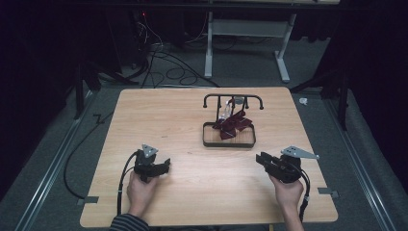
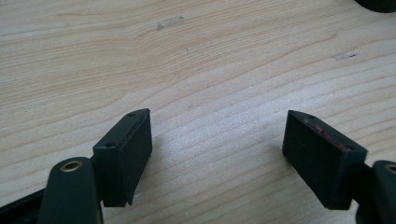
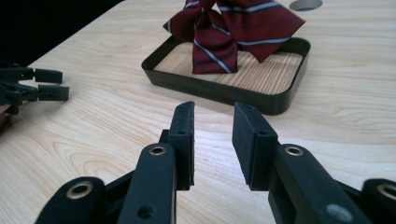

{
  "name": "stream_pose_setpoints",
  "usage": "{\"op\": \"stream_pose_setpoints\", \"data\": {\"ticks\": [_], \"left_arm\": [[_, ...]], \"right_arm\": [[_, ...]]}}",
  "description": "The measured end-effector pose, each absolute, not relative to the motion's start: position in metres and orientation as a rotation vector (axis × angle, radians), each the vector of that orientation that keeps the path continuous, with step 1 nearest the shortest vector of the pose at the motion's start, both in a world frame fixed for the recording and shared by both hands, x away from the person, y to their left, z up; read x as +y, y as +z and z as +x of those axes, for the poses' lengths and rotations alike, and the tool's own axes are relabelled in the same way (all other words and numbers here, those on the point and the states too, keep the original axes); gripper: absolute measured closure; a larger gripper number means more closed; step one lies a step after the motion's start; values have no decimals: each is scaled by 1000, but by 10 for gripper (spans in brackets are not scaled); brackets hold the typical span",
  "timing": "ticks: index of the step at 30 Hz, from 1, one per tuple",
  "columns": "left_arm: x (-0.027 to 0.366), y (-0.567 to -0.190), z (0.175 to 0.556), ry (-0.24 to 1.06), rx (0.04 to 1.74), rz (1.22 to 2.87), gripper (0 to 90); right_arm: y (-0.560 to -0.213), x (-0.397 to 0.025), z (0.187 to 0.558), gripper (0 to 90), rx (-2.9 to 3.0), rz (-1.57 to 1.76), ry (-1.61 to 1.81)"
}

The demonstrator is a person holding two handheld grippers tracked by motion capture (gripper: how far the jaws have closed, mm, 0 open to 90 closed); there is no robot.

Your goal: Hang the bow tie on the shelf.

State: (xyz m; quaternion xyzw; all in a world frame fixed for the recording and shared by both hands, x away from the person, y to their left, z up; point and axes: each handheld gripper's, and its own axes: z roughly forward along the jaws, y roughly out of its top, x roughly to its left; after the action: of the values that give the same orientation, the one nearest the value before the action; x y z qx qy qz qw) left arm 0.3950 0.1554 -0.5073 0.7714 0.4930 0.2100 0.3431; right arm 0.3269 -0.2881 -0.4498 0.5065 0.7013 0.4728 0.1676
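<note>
A dark red tie with pale stripes hangs from a black rack and bunches down into a black tray with a wooden floor at the table's far middle. My left gripper rests low over bare wood at the near left, its jaws spread wide with nothing between them. It also appears in the right gripper view. My right gripper sits at the near right and points at the tray, with a narrow empty gap between its jaws.
A small clear object hangs on the rack behind the tie. The wooden table has bare wood between the grippers and the tray. Beyond its far edge, cables and a white table frame stand on the floor.
</note>
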Motion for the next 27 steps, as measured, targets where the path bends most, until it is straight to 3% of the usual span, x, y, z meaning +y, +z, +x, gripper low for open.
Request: {"op": "stream_pose_setpoints", "data": {"ticks": [27], "left_arm": [[155,-507,395,544,1279,2006,245]], "right_arm": [[-475,-269,339,712,2083,1469,1259]]}}
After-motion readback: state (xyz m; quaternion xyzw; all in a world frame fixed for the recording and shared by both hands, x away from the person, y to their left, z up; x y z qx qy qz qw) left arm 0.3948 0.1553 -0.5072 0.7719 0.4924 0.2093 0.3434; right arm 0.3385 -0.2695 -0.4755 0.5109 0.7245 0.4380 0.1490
